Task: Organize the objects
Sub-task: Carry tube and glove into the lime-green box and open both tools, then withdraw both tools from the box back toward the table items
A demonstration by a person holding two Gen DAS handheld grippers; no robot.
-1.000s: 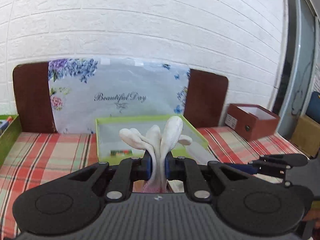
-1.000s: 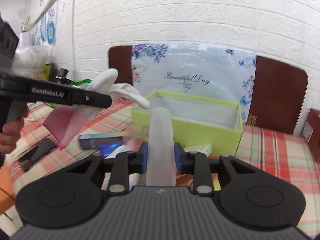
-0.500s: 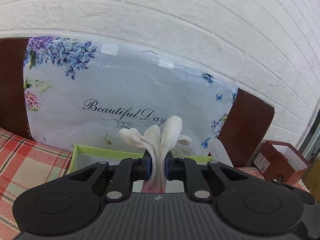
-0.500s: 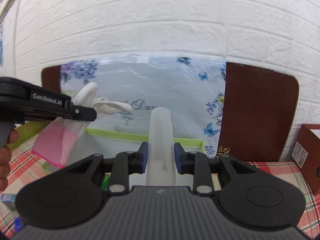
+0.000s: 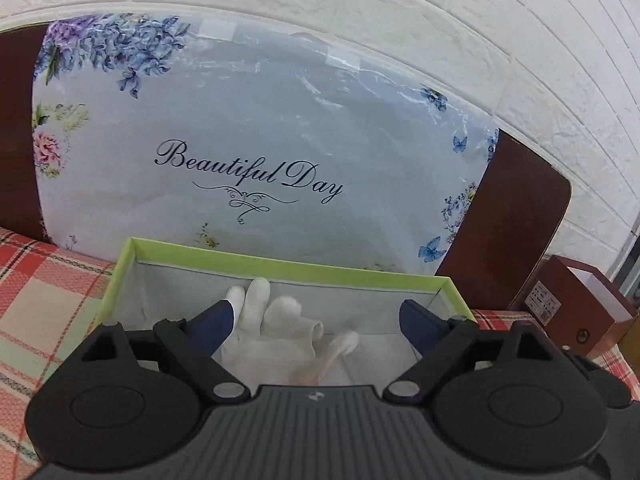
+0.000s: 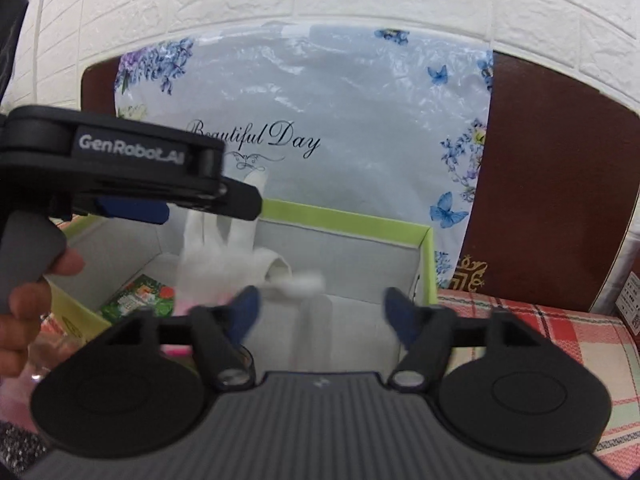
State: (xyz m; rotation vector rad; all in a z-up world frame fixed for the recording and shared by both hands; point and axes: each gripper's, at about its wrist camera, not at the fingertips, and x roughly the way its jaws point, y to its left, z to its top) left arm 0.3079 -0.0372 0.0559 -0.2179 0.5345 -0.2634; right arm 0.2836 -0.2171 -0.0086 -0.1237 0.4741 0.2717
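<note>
The left gripper (image 5: 316, 316) had its jaws opening wide, gripping nothing; a soft white glove (image 5: 276, 336) with a pink cuff sat between them, inside the green box (image 5: 280, 266). The right gripper (image 6: 320, 308) also had its jaws opening wide over that box, and a blurred translucent tube (image 6: 310, 328) stood between them, unheld. A green printed packet (image 6: 138, 294) lay flat on the box's floor, partly hidden.

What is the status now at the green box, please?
Left gripper and right gripper opening, nothing pinched. White glove and translucent tube dropping into green box. Nothing blocking.
</note>
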